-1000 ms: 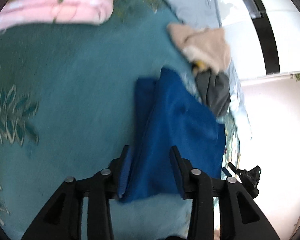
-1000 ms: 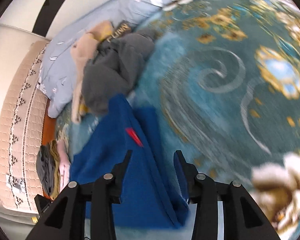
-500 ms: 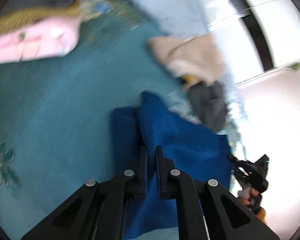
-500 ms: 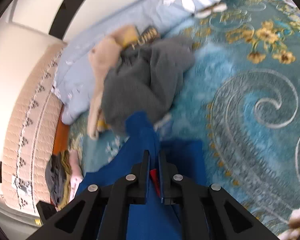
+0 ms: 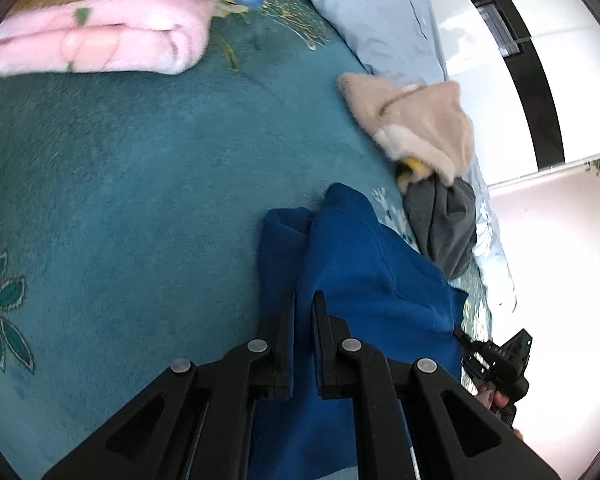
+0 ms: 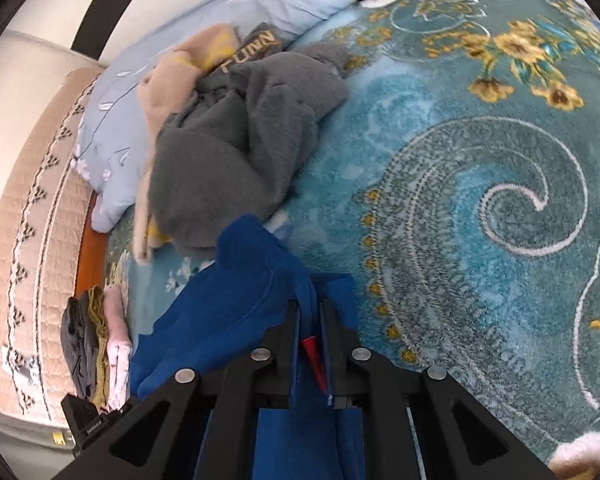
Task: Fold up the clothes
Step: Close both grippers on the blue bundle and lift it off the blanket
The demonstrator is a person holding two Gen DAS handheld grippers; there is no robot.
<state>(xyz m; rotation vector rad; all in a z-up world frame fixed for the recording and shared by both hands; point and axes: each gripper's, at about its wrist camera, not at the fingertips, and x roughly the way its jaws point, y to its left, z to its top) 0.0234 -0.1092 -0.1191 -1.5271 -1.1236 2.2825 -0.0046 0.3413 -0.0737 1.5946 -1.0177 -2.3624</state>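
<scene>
A blue fleece garment (image 5: 360,264) lies bunched on the teal patterned blanket (image 5: 120,200). My left gripper (image 5: 304,296) is shut on a fold of it near its left edge. In the right wrist view the same blue garment (image 6: 236,300) runs under my right gripper (image 6: 307,306). Blue cloth and a small red tag (image 6: 314,356) sit between its pads, which still press on them as the jaws open slightly. The right gripper's body (image 5: 496,364), held in a hand, shows at the garment's far corner in the left wrist view.
A heap of grey fleece (image 6: 240,140) and beige fleece (image 5: 420,120) lies just beyond the blue garment, against a light blue pillow (image 5: 372,12). A folded pink piece (image 5: 100,36) lies at the far left. A stack of folded clothes (image 6: 96,336) stands by the quilted headboard (image 6: 24,220).
Both grippers stood open around the blue garment a second ago and have since shut on it. Both have moved forward and slightly down over the garment.
</scene>
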